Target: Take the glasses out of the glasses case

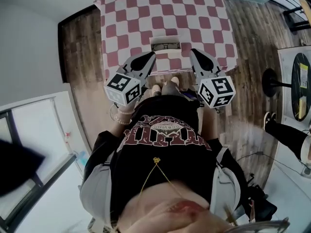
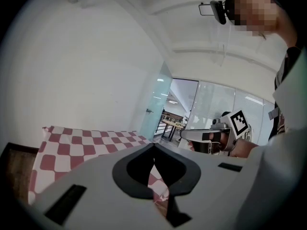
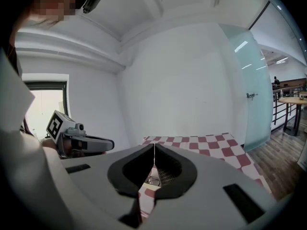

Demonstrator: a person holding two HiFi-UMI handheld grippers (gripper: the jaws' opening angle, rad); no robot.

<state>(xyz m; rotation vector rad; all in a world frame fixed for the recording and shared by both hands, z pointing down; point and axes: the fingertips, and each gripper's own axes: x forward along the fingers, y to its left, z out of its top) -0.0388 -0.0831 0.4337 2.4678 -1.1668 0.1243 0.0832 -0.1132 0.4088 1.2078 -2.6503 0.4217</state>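
Glasses case [image 1: 165, 44]: open, at front middle of checkered bench [image 1: 126, 13].
Glasses [image 3: 153, 180]: lying in the case.
Left tool [image 1: 150, 57]: jaws together, empty, near case's left.
Right tool [image 1: 194, 53]: jaws together, empty, near case's right.

Head cam: steeply down over table [image 1: 126, 13]; 2 gripper cams look fwd, low, sharing it.
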